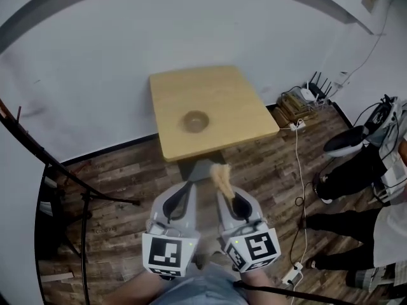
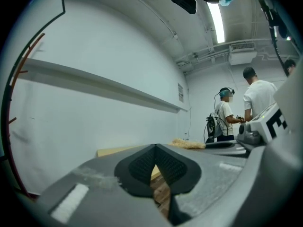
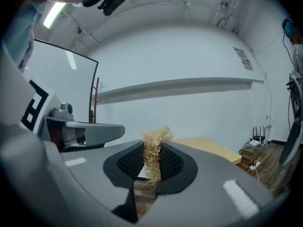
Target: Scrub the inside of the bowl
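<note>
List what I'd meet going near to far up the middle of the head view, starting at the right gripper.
The right gripper, shut on the scrubber → scrubber → near edge of the table → bowl → wall.

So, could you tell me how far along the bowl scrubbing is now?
Done: the right gripper is shut on the straw-coloured scrubber. In hand: both grippers hang above the floor, short of the table; the left gripper is shut, empty. Left: reaching the bowl on the table and all the scrubbing inside it.
</note>
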Available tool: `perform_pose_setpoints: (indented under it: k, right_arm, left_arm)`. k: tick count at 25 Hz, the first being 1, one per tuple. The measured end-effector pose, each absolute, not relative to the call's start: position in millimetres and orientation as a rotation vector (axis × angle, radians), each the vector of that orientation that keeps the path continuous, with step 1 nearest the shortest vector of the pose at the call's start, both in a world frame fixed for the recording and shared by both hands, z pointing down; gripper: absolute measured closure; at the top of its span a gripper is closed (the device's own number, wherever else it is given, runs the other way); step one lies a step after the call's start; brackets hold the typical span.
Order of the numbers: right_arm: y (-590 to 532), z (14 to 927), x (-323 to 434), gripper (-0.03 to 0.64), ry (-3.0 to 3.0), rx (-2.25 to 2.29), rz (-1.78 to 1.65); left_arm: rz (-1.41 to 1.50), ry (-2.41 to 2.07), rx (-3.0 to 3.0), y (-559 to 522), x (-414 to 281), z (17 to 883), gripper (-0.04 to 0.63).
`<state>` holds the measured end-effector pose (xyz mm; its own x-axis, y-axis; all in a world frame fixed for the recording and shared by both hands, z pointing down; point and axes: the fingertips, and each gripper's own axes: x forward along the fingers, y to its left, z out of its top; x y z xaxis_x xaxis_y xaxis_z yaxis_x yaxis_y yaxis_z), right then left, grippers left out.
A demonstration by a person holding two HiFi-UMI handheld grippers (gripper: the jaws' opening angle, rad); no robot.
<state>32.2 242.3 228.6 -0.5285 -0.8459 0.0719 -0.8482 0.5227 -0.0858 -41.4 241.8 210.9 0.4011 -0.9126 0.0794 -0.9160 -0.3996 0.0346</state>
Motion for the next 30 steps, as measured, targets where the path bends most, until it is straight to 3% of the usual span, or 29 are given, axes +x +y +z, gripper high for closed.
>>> perform_pose_setpoints:
  k: [10, 30]
  right_arm:
    - [195, 238, 58, 0.554, -2.698, 1.546, 0.194]
    - [-7, 256, 95, 0.554, -2.832, 1.229, 0.332]
  left_arm:
    - [0.142, -1.637, 2.503, 190, -18, 238, 0.575]
    - [0.312, -1.873, 2.305, 11, 18, 251, 0.575]
